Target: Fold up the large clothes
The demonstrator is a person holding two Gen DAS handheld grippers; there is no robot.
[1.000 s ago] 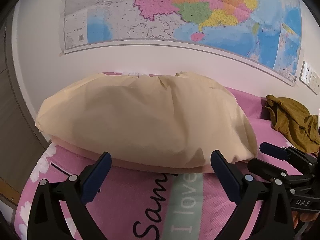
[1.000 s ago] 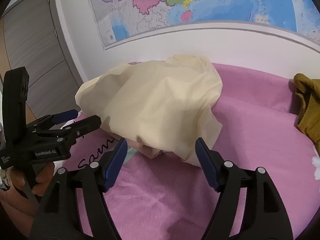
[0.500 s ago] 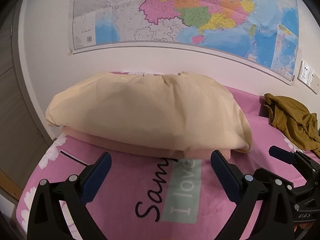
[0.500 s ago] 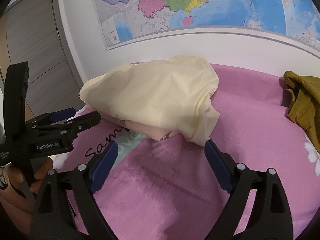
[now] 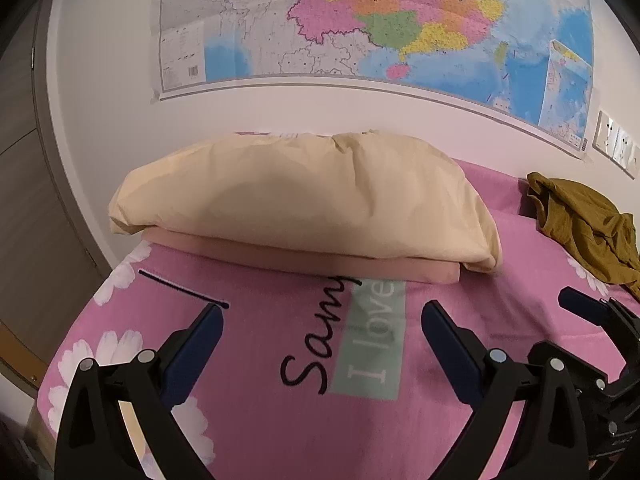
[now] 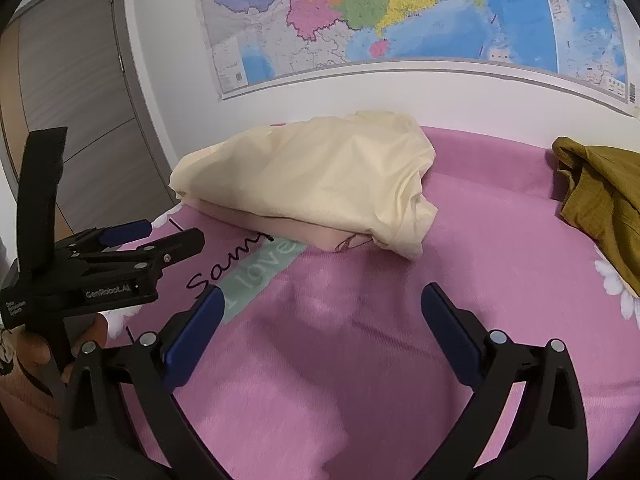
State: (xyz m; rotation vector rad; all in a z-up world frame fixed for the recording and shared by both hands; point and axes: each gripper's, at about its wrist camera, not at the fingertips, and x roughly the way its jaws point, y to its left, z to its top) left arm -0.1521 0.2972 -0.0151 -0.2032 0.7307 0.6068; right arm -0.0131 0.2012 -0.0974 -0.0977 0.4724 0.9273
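A folded cream garment (image 5: 304,200) (image 6: 316,176) lies on top of a folded pale pink garment (image 5: 320,258) (image 6: 280,226) at the far side of the pink bed cover (image 5: 280,412) (image 6: 460,240). My left gripper (image 5: 322,312) hovers open over the cover, short of the stack, nothing between its fingers. My right gripper (image 6: 320,292) is to its right, its jaws still opening, with only bare cover between them. The left gripper (image 6: 160,236) also shows at the left of the right wrist view, held by a hand (image 6: 36,348).
A crumpled olive-brown garment (image 5: 584,228) (image 6: 600,196) lies at the right of the bed. A wall with a large map (image 5: 380,24) stands behind the bed. A grey door (image 6: 76,120) is at the left. The cover carries printed lettering (image 5: 360,344) and white flowers.
Both grippers have drawn back from the cream garment, which now rests flat on the pink one. The right gripper's jaws have spread wider.
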